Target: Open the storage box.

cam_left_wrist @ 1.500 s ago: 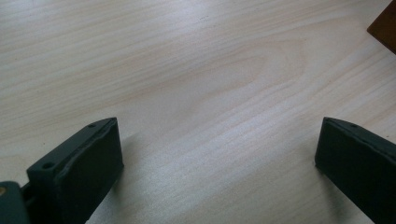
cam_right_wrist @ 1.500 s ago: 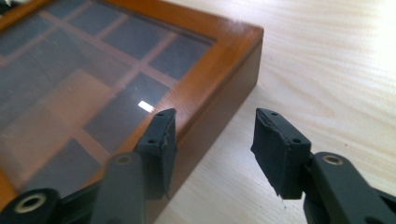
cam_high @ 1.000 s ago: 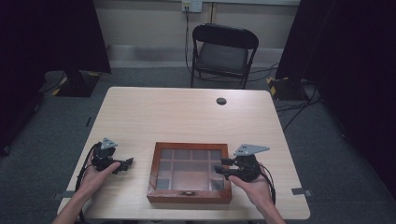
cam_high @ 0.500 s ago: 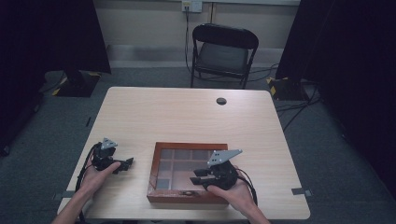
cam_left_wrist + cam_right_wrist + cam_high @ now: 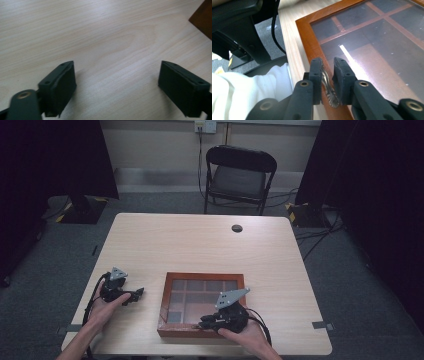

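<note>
At the near edge of the table sits the box, its glass lid down. I have the right gripper over the front rim, jaws narrowed around the small metal latch without quite pinching it; the latch runs lengthwise between them, along the gripper's own line. My left gripper rests wide open and empty on bare wood just left of the box. I judge the right does the lifting.
</note>
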A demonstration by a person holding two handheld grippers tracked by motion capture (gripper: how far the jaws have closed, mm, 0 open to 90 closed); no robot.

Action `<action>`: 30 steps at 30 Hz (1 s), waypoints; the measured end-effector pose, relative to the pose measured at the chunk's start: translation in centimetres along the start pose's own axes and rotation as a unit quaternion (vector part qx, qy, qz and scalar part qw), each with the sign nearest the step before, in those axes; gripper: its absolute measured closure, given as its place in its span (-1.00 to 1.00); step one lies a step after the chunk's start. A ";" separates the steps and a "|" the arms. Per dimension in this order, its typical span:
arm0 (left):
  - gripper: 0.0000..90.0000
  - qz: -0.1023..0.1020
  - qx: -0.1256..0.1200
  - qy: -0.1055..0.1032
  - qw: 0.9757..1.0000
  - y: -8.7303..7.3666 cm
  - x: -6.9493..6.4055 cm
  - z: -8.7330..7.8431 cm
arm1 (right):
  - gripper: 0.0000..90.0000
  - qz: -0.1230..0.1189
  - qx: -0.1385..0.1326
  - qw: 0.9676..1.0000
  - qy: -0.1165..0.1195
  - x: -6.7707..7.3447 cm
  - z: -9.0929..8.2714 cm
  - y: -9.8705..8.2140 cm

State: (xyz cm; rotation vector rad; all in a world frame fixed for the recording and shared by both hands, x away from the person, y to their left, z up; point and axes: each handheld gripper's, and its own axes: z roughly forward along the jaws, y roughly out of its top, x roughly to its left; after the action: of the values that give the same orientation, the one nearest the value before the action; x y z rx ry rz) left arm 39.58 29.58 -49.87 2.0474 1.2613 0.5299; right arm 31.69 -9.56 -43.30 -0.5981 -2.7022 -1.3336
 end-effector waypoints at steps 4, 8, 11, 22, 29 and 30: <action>-0.64 0.003 0.002 -0.005 1.000 0.1 -0.1 0.0 | 0.78 -0.011 0.011 1.000 0.002 0.2 0.1 -0.3; -0.63 0.006 -0.011 -0.014 1.000 0.4 -0.4 -0.4 | 0.77 -0.018 0.016 1.000 0.001 0.1 0.3 -0.4; -0.62 0.001 -0.020 -0.019 1.000 0.6 -0.6 -0.7 | 0.78 -0.025 0.014 1.000 0.002 0.1 0.4 -0.4; -0.62 0.019 -0.040 -0.039 0.998 1.0 -1.6 -1.8 | 0.82 -0.027 0.023 0.999 0.003 0.0 0.1 -0.2; -0.62 0.035 -0.043 -0.056 0.997 1.1 -2.5 -2.0 | 0.82 -0.031 0.028 0.999 0.003 -0.1 -0.1 -0.2; -0.62 0.035 -0.043 -0.056 0.997 1.1 -2.5 -2.0 | 0.82 -0.031 0.028 0.999 0.003 -0.1 -0.1 -0.2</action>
State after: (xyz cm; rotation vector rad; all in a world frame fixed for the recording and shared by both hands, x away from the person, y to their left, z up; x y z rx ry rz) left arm 37.88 27.65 -47.65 2.0248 1.0861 0.4854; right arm 31.70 -9.73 -43.38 -0.5077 -2.7646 -1.2653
